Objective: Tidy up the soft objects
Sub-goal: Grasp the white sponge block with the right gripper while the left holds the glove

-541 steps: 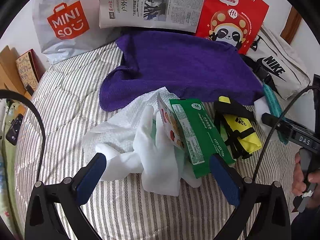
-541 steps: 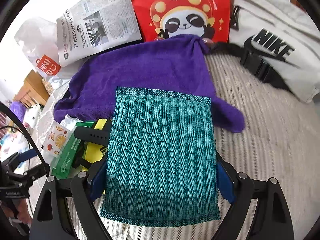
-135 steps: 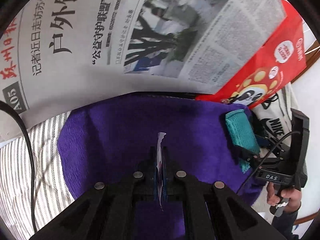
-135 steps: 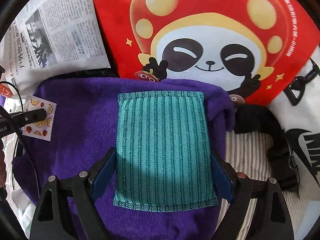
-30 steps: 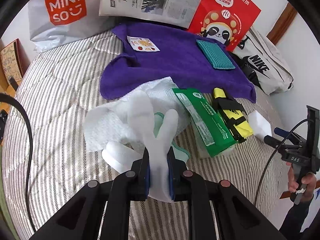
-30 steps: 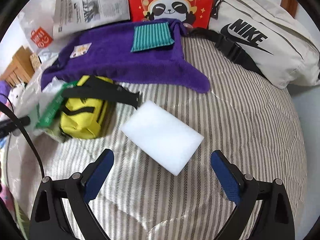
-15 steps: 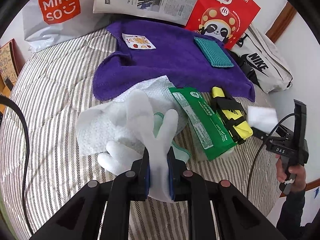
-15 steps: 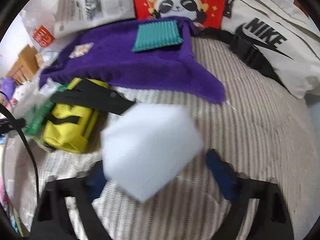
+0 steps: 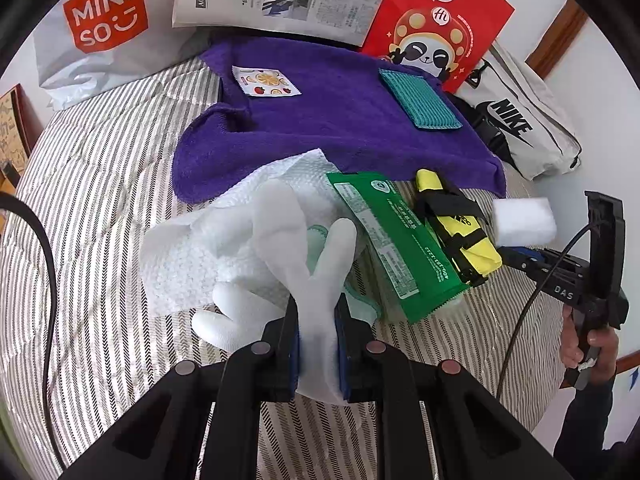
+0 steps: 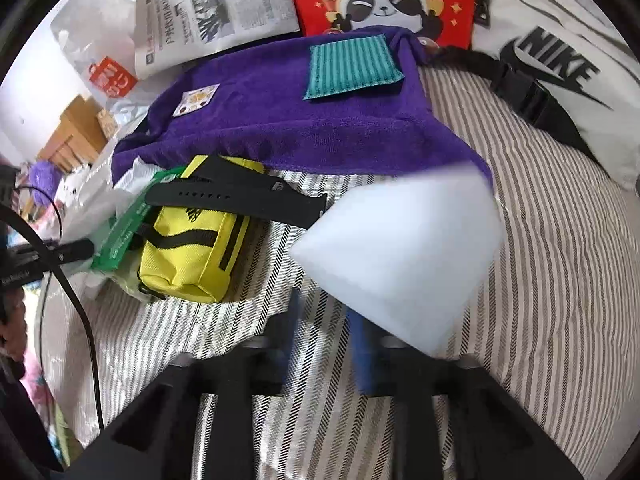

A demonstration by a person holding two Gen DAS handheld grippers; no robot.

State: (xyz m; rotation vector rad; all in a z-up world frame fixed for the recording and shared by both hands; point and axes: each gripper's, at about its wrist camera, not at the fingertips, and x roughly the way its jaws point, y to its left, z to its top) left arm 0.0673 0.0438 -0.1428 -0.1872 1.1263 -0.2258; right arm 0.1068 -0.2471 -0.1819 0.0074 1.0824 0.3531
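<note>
Both tongs (image 9: 318,346) (image 10: 326,344) gripping: glove (image 9: 296,248), sponge (image 10: 404,260)

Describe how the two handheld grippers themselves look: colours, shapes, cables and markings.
Both are matte black. The left gripper has forked arms, blue pads and round metal studs. The right gripper has a pistol-style handle, white "DAS" lettering and a thin black cable. A dark sleeve shows below it.

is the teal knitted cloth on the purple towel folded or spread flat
Spread flat: the teal knitted cloth lies as one smooth rectangle on the purple towel, all four edges showing.
</note>
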